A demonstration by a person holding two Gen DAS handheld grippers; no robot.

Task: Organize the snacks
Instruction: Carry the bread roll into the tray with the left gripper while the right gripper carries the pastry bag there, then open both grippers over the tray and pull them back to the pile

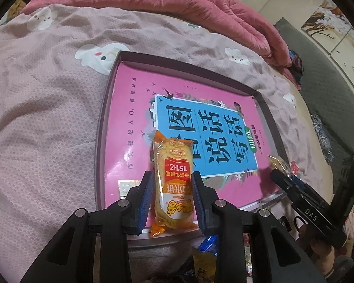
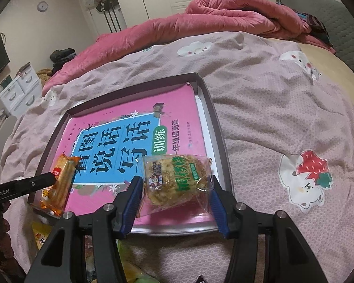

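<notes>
Both my grippers carry snacks above the tray (image 2: 224,141)

Left gripper (image 1: 172,198) clamps orange rice-cracker pack (image 1: 171,184) lengthwise, pointing away; right gripper (image 2: 177,195) grips clear crispy-snack pack (image 2: 177,179).

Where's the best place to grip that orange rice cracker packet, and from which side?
Grip the orange plastic rice cracker packet across its narrow width near the lower half, coming from the near short end. It is long and slim, so the flat long edges suit the pads, as the left gripper holds it now.
</notes>
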